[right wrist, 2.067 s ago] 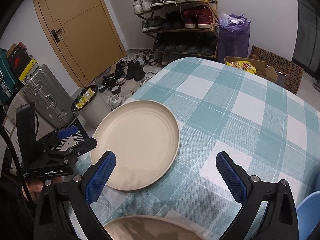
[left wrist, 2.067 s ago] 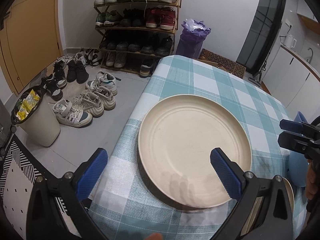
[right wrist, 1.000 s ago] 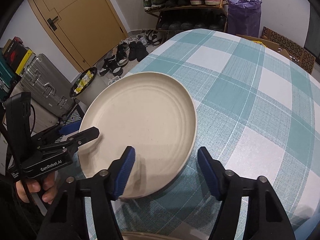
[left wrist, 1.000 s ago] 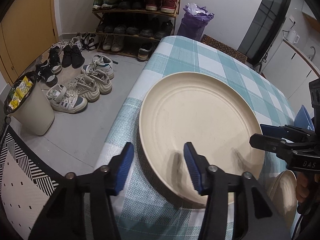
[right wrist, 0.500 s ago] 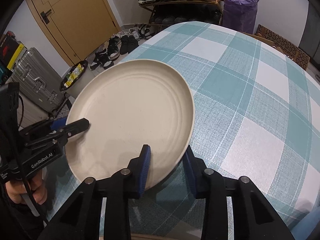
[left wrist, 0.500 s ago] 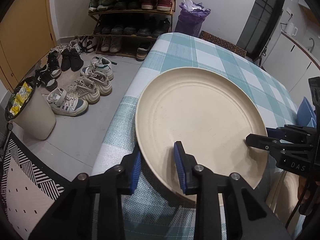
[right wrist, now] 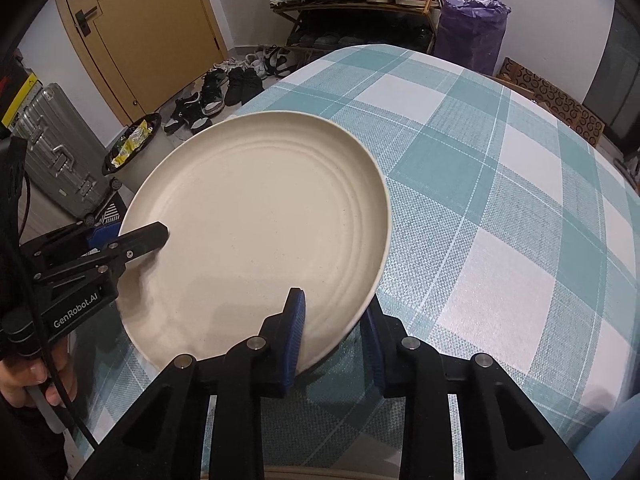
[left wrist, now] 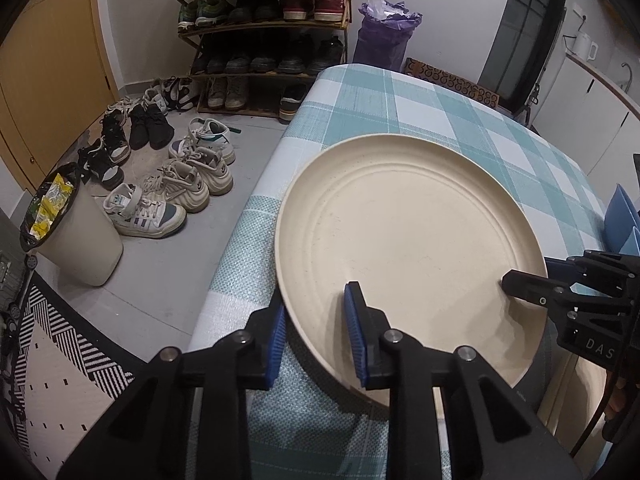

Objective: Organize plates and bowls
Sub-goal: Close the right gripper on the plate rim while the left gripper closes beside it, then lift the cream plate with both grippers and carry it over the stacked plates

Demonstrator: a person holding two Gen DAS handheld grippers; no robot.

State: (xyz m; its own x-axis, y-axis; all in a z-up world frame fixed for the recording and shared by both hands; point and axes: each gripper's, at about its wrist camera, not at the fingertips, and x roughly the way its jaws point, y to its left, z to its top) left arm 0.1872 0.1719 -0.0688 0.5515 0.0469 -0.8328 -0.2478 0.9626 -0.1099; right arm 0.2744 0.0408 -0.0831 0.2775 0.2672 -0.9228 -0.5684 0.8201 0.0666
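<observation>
Both the left gripper [left wrist: 316,330] and right gripper [right wrist: 335,330] have their fingers clenched on opposite rims of the cream plate [left wrist: 408,236], held over the checked worktop [right wrist: 500,184]; next, likely, a level carry to a stack.

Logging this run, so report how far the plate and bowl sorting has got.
Done: nothing visibly stacked yet. In hand: the cream plate is gripped at its rim by both the left gripper and the right gripper, lifted off the checked tablecloth. Left: setting it down, then the blue dishes.
</observation>
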